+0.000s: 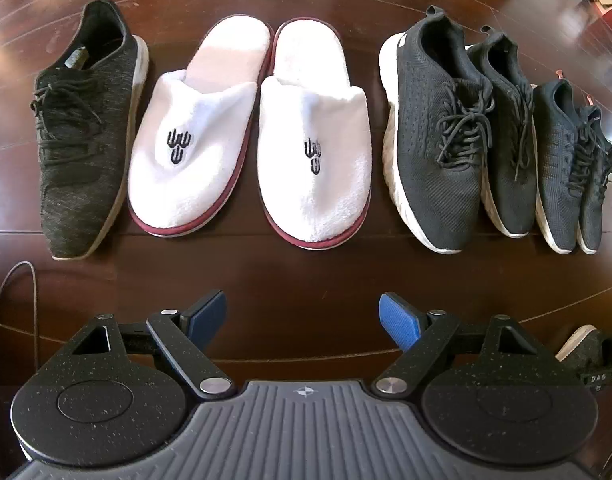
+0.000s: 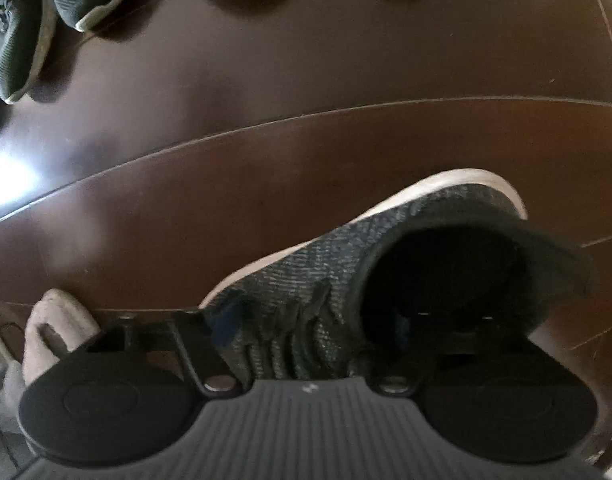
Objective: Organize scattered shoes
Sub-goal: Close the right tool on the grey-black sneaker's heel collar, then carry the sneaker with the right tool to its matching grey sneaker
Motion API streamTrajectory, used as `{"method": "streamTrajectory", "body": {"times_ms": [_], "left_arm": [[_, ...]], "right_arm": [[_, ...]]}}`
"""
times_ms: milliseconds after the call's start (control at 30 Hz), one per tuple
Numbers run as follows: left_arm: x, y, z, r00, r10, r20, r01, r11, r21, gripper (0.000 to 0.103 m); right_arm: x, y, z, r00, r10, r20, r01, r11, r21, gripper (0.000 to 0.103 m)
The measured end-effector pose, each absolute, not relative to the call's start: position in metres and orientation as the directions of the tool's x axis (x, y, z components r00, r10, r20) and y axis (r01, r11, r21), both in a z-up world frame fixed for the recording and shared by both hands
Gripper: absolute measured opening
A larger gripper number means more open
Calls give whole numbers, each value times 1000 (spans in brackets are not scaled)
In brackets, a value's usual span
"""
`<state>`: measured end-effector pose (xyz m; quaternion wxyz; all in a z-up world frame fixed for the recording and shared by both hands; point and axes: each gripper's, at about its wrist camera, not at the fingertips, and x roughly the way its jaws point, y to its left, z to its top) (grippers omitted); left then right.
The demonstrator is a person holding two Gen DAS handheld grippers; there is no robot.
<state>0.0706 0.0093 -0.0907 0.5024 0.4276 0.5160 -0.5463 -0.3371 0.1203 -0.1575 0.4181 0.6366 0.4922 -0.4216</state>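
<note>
Shoes stand in a row on the dark wooden floor (image 1: 306, 280): one grey knit sneaker (image 1: 86, 128), a white terry slipper pair (image 1: 250, 132) and two black mesh sneaker pairs (image 1: 493, 132). Its grey knit mate (image 2: 385, 272) sits pinched at the laces in the right gripper (image 2: 306, 344), while the left gripper (image 1: 302, 320) hangs wide open and empty. That hold looks shallow, so I judge the mate could swing and slip free, or knock the slippers askew
</note>
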Motion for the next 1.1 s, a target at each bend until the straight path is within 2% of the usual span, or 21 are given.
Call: {"method": "streamTrajectory", "body": {"times_ms": [300, 500, 633, 767, 1100], "left_arm": [[67, 10, -95, -128, -95, -987, 992, 3, -128, 88], [75, 7, -93, -110, -96, -989, 994, 3, -111, 88], [83, 4, -91, -97, -98, -990, 995, 23, -100, 88], [94, 3, -88, -82, -97, -992, 995, 45, -87, 89], [117, -3, -72, -101, -128, -987, 989, 96, -114, 89]], "right_arm": [[-301, 118, -158, 67, 212, -975, 995, -89, 49, 28], [-261, 115, -156, 20, 185, -983, 1000, -26, 15, 21], [-253, 112, -160, 11, 182, -983, 1000, -12, 9, 19], [-260, 105, -140, 17, 159, -987, 1000, -17, 14, 19], [-214, 72, -111, 34, 83, -996, 999, 29, 36, 19]]}}
